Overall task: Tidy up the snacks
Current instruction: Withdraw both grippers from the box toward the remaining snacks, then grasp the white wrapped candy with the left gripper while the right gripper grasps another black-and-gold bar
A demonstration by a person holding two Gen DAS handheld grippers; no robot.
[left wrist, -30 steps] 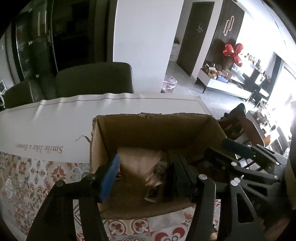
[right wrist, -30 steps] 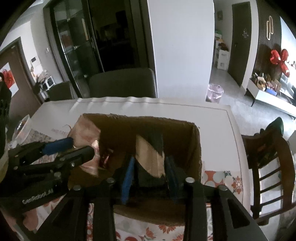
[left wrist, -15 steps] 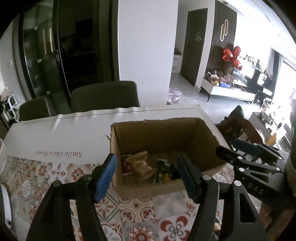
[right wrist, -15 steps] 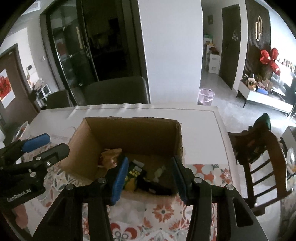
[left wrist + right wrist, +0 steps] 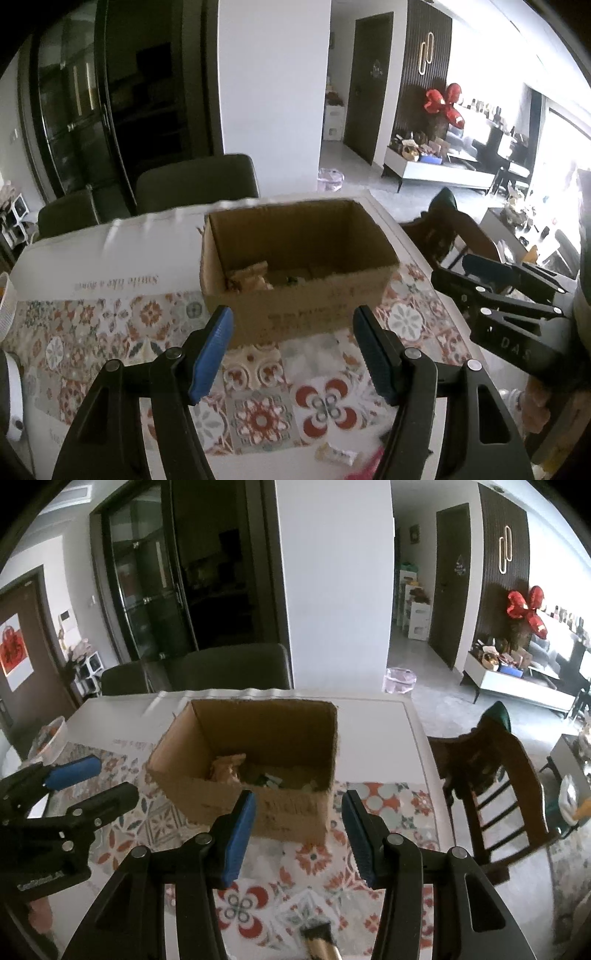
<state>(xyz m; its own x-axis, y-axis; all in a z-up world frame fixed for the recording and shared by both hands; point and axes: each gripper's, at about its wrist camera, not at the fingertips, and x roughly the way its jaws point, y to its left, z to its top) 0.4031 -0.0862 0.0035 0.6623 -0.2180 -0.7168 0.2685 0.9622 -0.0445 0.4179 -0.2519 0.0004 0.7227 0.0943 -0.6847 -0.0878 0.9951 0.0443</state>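
Observation:
An open cardboard box (image 5: 295, 295) stands on the patterned tablecloth; it also shows in the right wrist view (image 5: 258, 808). Several snack packets lie inside, one a tan crumpled packet (image 5: 247, 277), also seen from the right (image 5: 225, 768). My left gripper (image 5: 293, 354) is open and empty, in front of the box. My right gripper (image 5: 297, 834) is open and empty, also in front of the box. A small white wrapped snack (image 5: 336, 454) and a pink one (image 5: 369, 465) lie on the cloth near me. A gold packet (image 5: 321, 941) lies below the right gripper.
A white paper sheet (image 5: 110, 258) with printed words covers the far table. Dark chairs (image 5: 195, 184) stand behind it. A wooden chair (image 5: 491, 775) stands at the table's right side. A bowl (image 5: 48, 734) sits at the far left.
Both grippers have pulled back and up out of the box, which now stands farther ahead. The packets they carried stay in the box, and both stay open.

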